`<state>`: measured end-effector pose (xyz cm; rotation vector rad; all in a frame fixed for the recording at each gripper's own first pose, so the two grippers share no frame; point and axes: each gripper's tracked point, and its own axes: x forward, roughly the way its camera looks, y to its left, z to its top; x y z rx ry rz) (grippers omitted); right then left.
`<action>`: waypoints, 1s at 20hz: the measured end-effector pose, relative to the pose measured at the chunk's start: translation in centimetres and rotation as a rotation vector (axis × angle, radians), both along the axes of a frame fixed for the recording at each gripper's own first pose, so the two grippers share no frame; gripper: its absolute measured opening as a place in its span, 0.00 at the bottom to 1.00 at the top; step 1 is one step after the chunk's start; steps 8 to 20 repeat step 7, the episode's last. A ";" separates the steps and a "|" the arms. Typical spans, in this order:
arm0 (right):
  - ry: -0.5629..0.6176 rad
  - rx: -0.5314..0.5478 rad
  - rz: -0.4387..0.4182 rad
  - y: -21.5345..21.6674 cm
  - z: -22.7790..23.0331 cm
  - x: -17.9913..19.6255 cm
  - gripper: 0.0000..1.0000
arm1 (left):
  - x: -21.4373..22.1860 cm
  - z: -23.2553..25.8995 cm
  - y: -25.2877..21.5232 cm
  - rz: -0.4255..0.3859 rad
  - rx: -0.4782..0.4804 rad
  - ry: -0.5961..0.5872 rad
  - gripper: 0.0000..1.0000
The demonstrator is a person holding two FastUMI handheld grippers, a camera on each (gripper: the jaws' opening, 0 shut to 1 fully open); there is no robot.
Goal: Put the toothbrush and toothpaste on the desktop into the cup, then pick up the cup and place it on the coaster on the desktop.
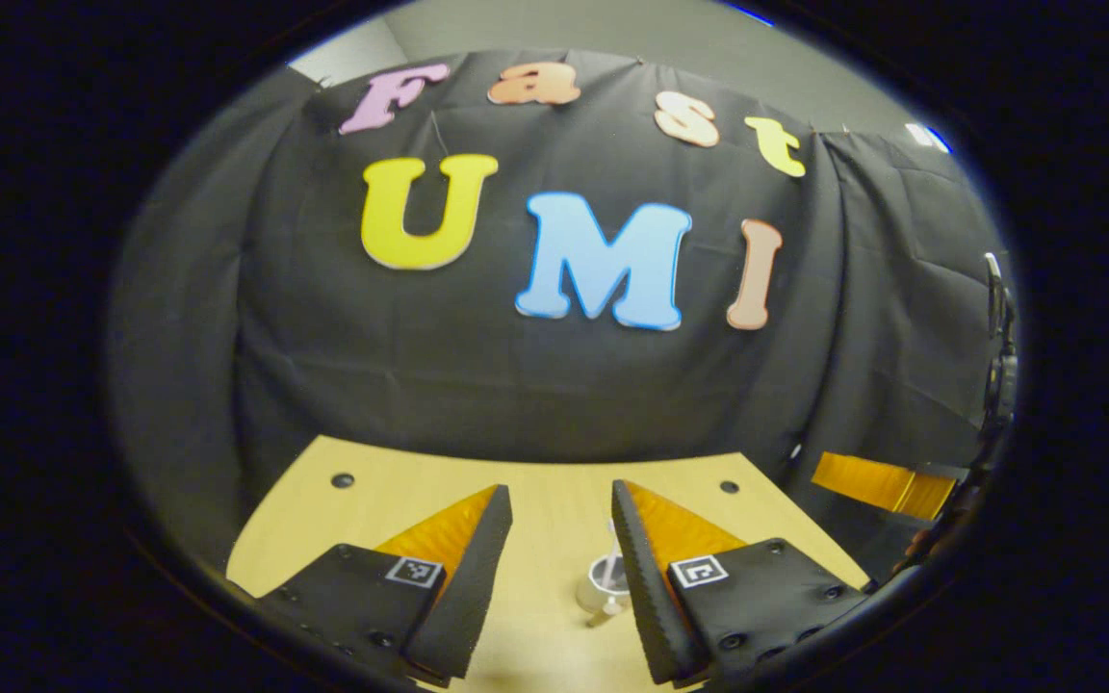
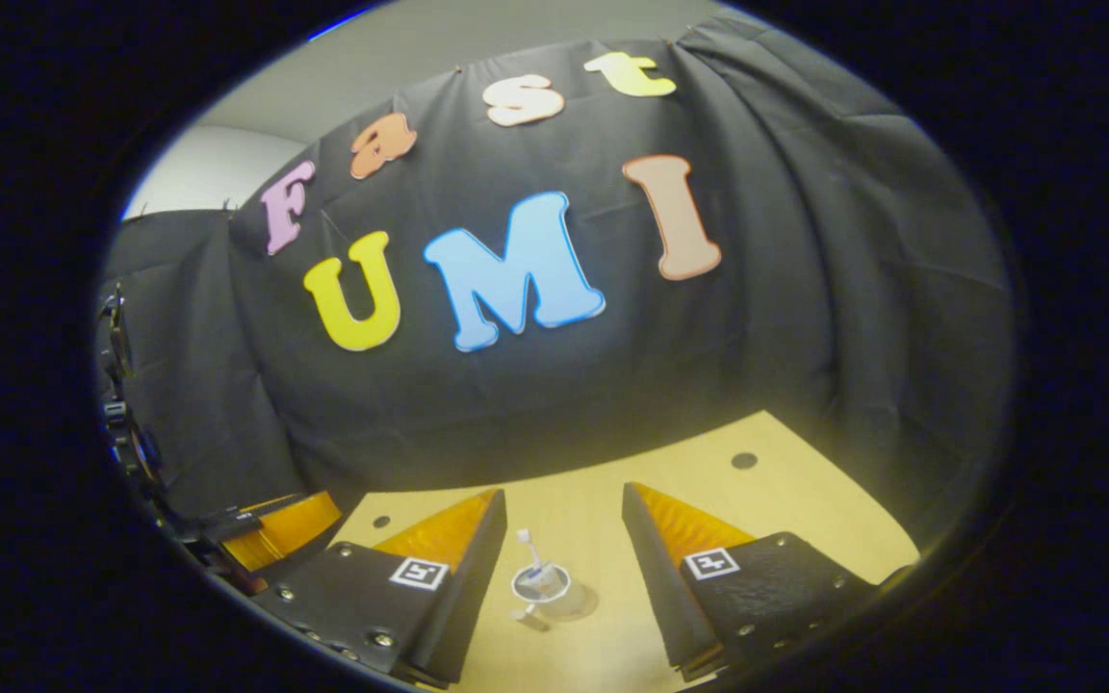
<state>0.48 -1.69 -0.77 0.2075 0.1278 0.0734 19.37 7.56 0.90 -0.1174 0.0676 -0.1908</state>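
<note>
Both raised above the bench (image 2: 805, 500), well clear of it. Left claw (image 1: 562, 520) spread, gripping nothing. Right claw (image 2: 562, 525) likewise spread and bare. Cup (image 2: 542, 587) upright on the bench out ahead, seen between the fingers — toothbrush (image 2: 529, 547) standing inside, head up. Coaster not made out.

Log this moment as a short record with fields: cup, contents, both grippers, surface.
cup: clear cup upright on the wooden desktop, seen ahead between each gripper's fingers
contents: toothbrush standing in the cup, head up; toothpaste cannot be told
coaster: cannot be told under the cup
left gripper: open, holding nothing, off the cup
right gripper: open, holding nothing, off the cup
</note>
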 end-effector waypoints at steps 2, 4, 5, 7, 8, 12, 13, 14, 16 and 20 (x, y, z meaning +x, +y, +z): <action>-0.057 -0.040 -0.007 0.1 1.6 -0.3 0.74 | -0.2 1.1 1.8 0.018 0.031 -0.040 0.76; -0.107 -0.082 -0.013 0.8 3.0 -0.3 0.74 | -0.4 2.5 2.8 0.031 0.051 -0.091 0.84; -0.122 -0.103 -0.016 1.1 3.4 0.0 0.74 | -0.7 3.7 2.8 0.036 0.054 -0.127 0.94; -0.139 -0.143 -0.023 1.6 3.7 -0.1 0.74 | -1.4 6.2 3.3 0.061 0.067 -0.209 0.94; -0.139 -0.143 -0.023 1.6 3.7 -0.1 0.74 | -1.4 6.2 3.3 0.061 0.067 -0.209 0.94; -0.139 -0.143 -0.023 1.6 3.7 -0.1 0.74 | -1.4 6.2 3.3 0.061 0.067 -0.209 0.94; -0.139 -0.143 -0.023 1.6 3.7 -0.1 0.74 | -1.4 6.2 3.3 0.061 0.067 -0.209 0.94; -0.139 -0.143 -0.023 1.6 3.7 -0.1 0.74 | -1.4 6.2 3.3 0.061 0.067 -0.209 0.94; -0.139 -0.143 -0.023 1.6 3.7 -0.1 0.74 | -1.4 6.2 3.3 0.061 0.067 -0.209 0.94; -0.139 -0.143 -0.023 1.6 3.7 -0.1 0.74 | -1.4 6.2 3.3 0.061 0.067 -0.209 0.94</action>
